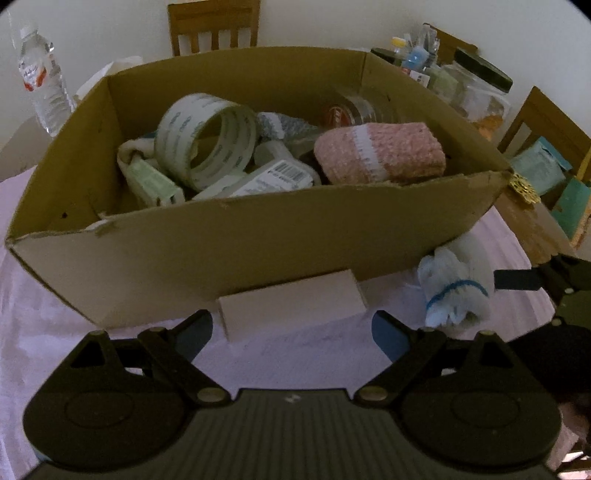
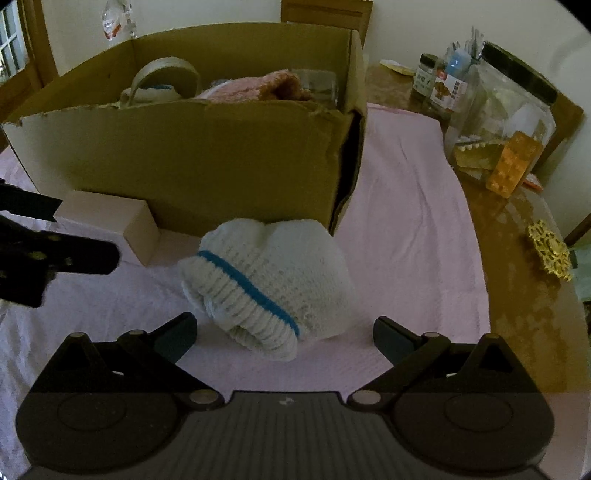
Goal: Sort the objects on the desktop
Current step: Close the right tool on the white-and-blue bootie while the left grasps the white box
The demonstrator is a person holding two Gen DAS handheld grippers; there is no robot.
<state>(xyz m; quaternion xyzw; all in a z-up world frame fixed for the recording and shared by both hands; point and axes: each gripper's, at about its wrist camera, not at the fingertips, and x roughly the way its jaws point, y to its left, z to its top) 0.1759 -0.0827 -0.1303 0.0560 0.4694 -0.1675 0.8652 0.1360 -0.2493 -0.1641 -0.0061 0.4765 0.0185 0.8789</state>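
Note:
A cardboard box [image 1: 236,236] stands on the pink cloth and holds a tape roll [image 1: 207,140], a pink rolled cloth [image 1: 380,153], small packets and a clear jar. A small pale carton [image 1: 291,301] lies against its front wall, just ahead of my open, empty left gripper [image 1: 291,330]. A white rolled sock with a blue stripe [image 2: 269,284] lies on the cloth in front of the box [image 2: 184,155]. My right gripper [image 2: 284,336] is open and empty, its fingers on either side of the sock's near end. The sock also shows in the left wrist view [image 1: 454,291].
A water bottle [image 1: 40,77] stands at the back left. Jars [image 2: 506,110], a pill blister [image 2: 513,162] and a gold ornament [image 2: 550,251] sit on the bare wooden table to the right. Wooden chairs [image 1: 214,26] stand behind the table.

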